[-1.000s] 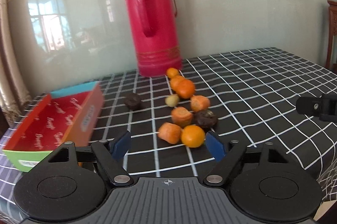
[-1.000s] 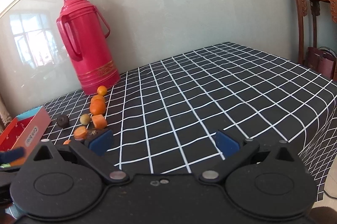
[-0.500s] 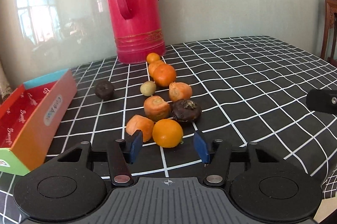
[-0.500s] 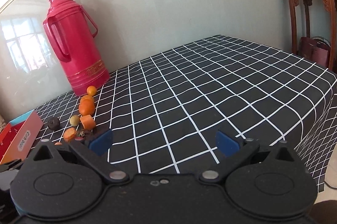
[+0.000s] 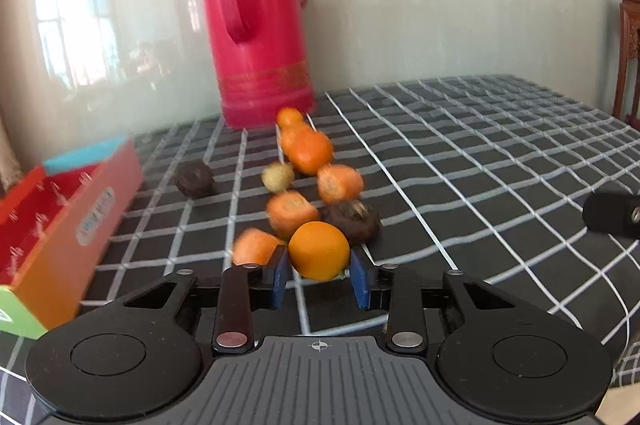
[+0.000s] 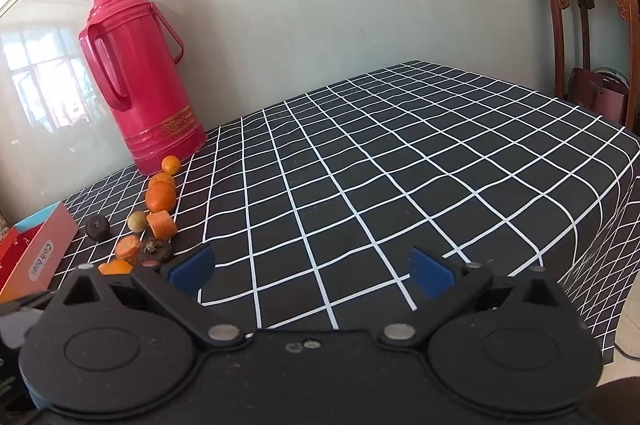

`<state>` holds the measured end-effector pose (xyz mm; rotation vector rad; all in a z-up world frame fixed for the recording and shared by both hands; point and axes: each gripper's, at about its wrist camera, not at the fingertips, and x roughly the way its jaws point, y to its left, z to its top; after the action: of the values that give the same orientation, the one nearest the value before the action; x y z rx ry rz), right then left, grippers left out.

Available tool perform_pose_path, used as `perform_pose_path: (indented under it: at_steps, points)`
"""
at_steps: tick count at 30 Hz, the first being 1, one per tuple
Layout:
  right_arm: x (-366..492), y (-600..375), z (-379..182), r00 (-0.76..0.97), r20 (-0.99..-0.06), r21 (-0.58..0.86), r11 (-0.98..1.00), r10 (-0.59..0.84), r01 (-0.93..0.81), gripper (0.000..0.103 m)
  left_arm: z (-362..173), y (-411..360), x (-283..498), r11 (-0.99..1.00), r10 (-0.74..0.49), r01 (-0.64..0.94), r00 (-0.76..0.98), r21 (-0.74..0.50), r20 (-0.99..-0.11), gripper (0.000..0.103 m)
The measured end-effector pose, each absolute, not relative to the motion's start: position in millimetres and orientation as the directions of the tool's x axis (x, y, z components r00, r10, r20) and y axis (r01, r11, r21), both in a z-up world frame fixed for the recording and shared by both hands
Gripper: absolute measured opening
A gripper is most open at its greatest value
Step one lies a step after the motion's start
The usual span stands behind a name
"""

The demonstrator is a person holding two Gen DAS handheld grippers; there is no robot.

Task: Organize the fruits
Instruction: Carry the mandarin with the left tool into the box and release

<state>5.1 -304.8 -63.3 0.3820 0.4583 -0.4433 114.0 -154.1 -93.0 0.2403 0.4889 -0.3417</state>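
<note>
Several fruits lie in a loose line on the black checked tablecloth (image 5: 460,161). In the left wrist view my left gripper (image 5: 319,277) has its blue pads on both sides of a round orange (image 5: 319,250), closed on it at the near end of the line. Behind it lie a dark fruit (image 5: 352,221), orange pieces (image 5: 290,213), a small yellowish fruit (image 5: 277,177) and a second dark fruit (image 5: 194,179). My right gripper (image 6: 310,271) is open and empty over bare cloth, right of the fruits (image 6: 160,195).
A red and orange cardboard box (image 5: 60,209) stands open at the left; it also shows in the right wrist view (image 6: 36,257). A tall red thermos (image 5: 256,25) stands behind the fruits by the wall. A wooden stand (image 6: 588,25) is beyond the table's right edge.
My left gripper has moved forward to the nearest orange and its jaws have narrowed onto it. The right gripper has stayed open and shifted only slightly.
</note>
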Motion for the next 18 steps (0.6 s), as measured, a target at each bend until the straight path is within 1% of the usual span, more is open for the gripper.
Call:
perform_pose_path:
  at_steps: [2, 5, 9, 10, 14, 18]
  points:
    - [6, -302, -63, 0.810, -0.496, 0.246, 0.844, -0.313, 0.477, 0.098, -84, -144, 113, 0.930, -0.240, 0.338, 0.858, 0.146, -0.453, 0.033]
    - [10, -294, -62, 0.816, -0.497, 0.228, 0.863, -0.295, 0.451, 0.098, -68, -115, 116, 0.962, -0.171, 0.241, 0.899, 0.130, -0.403, 0.033]
    - [19, -279, -62, 0.825, -0.496, 0.204, 0.887, -0.271, 0.414, 0.098, -52, -67, 129, 0.989, -0.018, 0.072, 0.927, 0.131, -0.375, 0.033]
    - [21, -276, -62, 0.826, -0.498, 0.201, 0.892, -0.262, 0.404, 0.098, -50, -54, 136, 0.991, 0.022, 0.030, 0.923, 0.129, -0.384, 0.033]
    - [29, -258, -62, 0.836, -0.500, 0.185, 0.916, -0.225, 0.357, 0.098, -50, 2, 164, 0.990, 0.143, -0.118, 0.874, 0.081, -0.465, 0.034]
    - [40, -240, -59, 0.849, -0.497, 0.163, 0.942, -0.179, 0.295, 0.098, -55, 39, 178, 0.973, 0.223, -0.217, 0.832, 0.072, -0.508, 0.034]
